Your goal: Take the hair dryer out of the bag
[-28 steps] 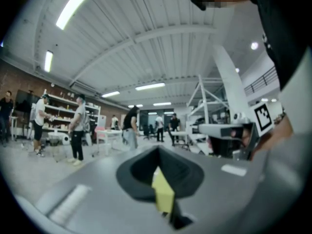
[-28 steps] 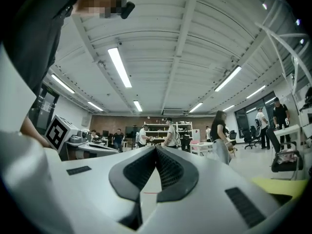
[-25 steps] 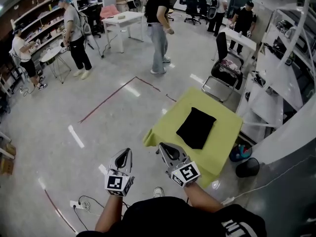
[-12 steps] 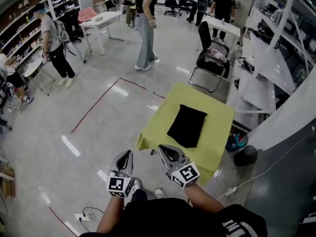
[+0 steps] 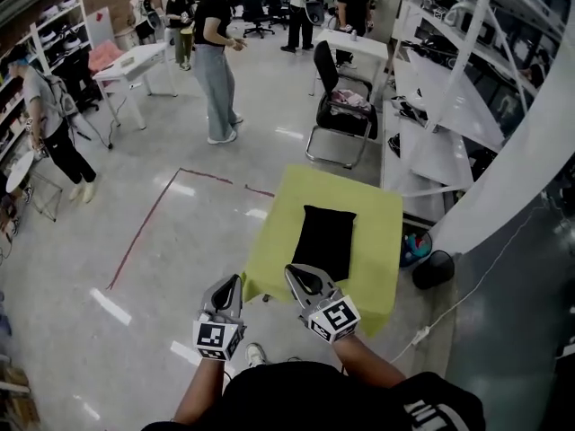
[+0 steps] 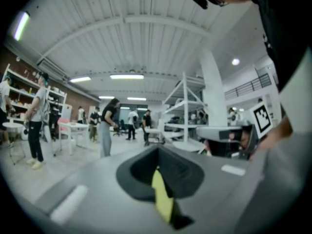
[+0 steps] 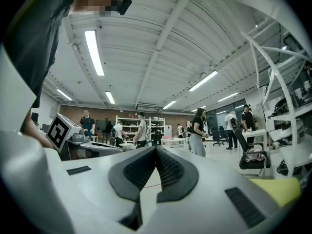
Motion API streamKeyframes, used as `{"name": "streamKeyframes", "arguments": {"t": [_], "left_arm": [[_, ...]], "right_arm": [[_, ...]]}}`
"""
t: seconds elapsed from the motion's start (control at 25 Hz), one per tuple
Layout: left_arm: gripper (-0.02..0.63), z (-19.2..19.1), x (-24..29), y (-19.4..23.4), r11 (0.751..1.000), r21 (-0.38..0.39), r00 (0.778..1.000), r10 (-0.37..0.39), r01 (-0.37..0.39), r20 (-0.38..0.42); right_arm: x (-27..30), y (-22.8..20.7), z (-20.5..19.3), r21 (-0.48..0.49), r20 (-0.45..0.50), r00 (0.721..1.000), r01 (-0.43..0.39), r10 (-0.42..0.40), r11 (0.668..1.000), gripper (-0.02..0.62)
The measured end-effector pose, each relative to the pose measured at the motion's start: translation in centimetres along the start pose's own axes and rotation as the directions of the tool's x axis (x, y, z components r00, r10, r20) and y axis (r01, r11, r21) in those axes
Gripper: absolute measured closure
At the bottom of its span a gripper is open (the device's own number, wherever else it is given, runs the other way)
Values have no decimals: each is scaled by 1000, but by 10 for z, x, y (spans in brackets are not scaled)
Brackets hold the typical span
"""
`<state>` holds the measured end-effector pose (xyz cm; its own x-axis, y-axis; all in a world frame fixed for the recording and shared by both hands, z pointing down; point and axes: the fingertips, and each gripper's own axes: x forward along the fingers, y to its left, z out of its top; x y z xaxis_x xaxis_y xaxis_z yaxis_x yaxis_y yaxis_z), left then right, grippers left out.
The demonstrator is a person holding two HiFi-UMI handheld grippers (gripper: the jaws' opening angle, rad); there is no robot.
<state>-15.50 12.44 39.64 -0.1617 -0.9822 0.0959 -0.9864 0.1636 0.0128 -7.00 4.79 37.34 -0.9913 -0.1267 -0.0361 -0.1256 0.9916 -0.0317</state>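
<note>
Black bag (image 5: pixel 324 240) lies flat; long axis points away.

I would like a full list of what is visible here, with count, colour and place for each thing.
bag: one, black, flat on the table's middle
table: one, yellow-green cover, just ahead of the grippers
chair: one, black, beyond the table
shelving: white, along the right
white table: one, far left
people: several, standing at the far side
tape line: red, on the grey floor, left
left gripper: grey, shut, empty, bottom centre
right gripper: grey, shut, empty, beside it
</note>
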Motion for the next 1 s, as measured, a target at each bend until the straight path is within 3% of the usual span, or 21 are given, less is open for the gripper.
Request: {"name": "streamKeyframes", "arguments": {"t": [0.4, 0.68, 1.0], "left_arm": [[600, -6, 43, 31, 980, -3, 980, -199, 199, -7], [600, -20, 70, 4, 932, -1, 931, -362, 362, -35], [600, -35, 116, -32, 897, 21, 894, -437, 441, -94]], "right_arm": [[25, -13, -10, -13, -15, 980, 197, -197, 980, 589], [-4, -34, -34, 7, -79, 928, 366, -364, 931, 588], [-48, -84, -56, 20, -135, 869, 483, -476, 876, 589]]}}
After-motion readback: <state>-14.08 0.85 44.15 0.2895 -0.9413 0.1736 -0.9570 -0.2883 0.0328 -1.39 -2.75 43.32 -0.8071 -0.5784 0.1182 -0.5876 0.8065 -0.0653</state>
